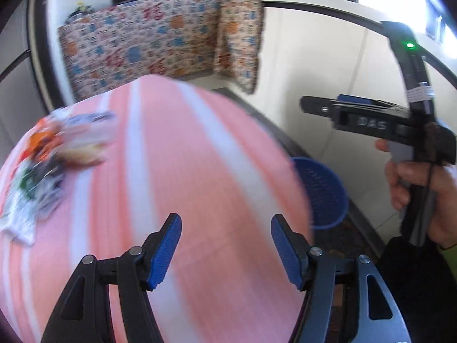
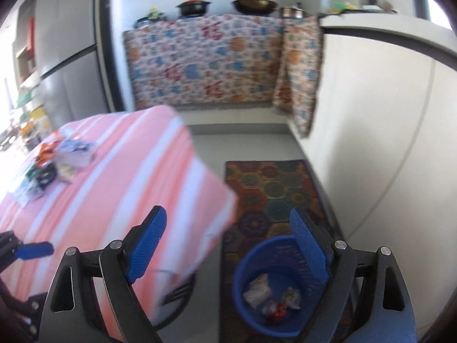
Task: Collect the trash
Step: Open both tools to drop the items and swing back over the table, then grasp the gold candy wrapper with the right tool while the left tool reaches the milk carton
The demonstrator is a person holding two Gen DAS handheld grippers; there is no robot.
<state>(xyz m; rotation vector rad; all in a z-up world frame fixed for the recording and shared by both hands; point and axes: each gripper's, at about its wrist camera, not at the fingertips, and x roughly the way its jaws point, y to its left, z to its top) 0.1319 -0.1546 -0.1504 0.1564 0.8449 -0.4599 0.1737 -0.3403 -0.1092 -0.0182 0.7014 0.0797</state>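
A pile of wrappers and packets (image 1: 42,165) lies on the far left of the pink striped table (image 1: 185,171); it also shows in the right wrist view (image 2: 54,163). A blue waste basket (image 2: 274,288) stands on the floor right of the table and holds several crumpled wrappers (image 2: 271,297); its rim shows in the left wrist view (image 1: 322,191). My left gripper (image 1: 225,251) is open and empty above the table's near end. My right gripper (image 2: 228,248) is open and empty above the basket; it shows from the side in the left wrist view (image 1: 342,105).
A patterned rug (image 2: 274,188) lies under the basket. A counter draped with a printed cloth (image 2: 205,60) carries pots and a wok at the back. A white cabinet wall (image 2: 385,128) runs along the right. A dark chair (image 2: 177,294) sits by the table's corner.
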